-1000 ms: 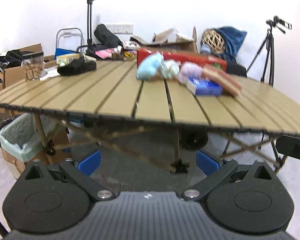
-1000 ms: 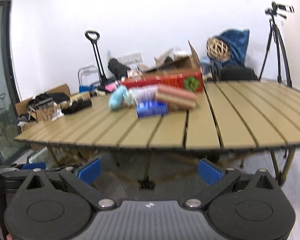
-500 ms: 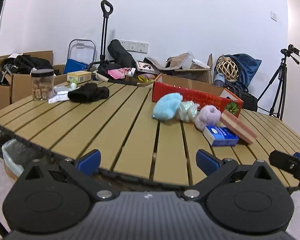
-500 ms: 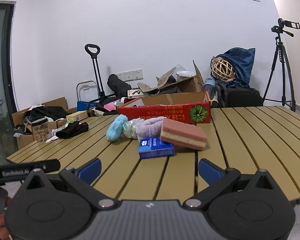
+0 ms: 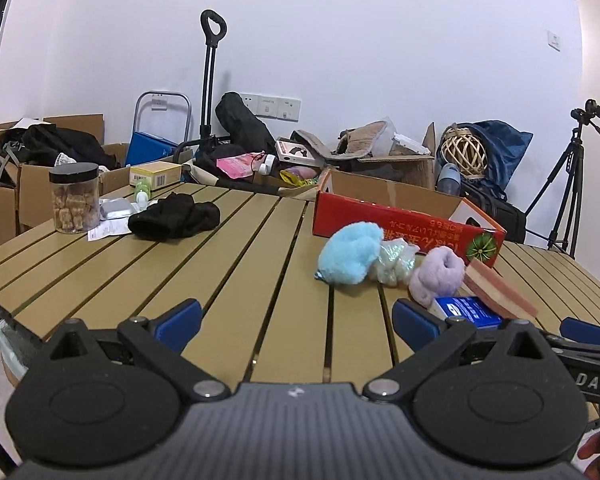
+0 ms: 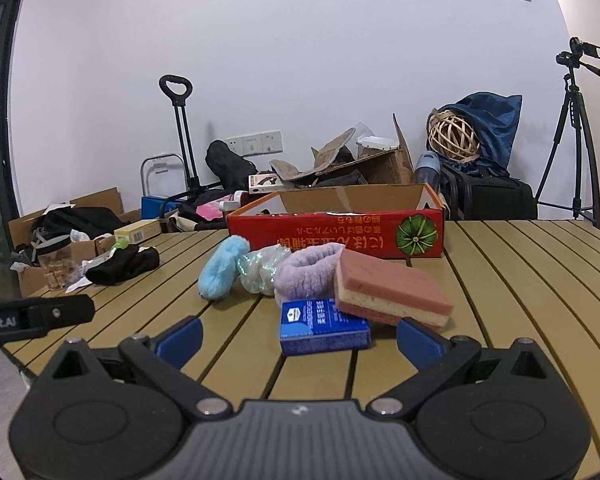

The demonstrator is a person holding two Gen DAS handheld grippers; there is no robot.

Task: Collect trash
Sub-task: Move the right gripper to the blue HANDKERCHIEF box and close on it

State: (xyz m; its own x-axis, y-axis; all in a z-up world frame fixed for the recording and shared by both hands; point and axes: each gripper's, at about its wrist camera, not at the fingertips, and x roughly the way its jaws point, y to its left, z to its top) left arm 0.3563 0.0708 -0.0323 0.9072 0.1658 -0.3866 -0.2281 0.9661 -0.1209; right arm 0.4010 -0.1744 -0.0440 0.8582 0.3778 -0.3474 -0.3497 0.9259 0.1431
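Now both grippers, left (image 5: 296,316) and right (image 6: 298,332), fingers apart, empty, above table (image 6: 520,280); blue box (image 6: 324,326) nearest right.

jar of snacks (image 5: 74,199) near table's left edge | black cloth (image 5: 175,216) just beside it | tripod with camera (image 6: 575,128) far right by wall | wicker ball (image 6: 453,134) on dark bags | trolley handle (image 5: 210,76) upright behind table

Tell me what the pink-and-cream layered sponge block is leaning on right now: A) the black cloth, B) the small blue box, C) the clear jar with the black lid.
B: the pink-and-cream layered sponge block sits tilted, its lower edge propped on the small blue box on the slatted table.
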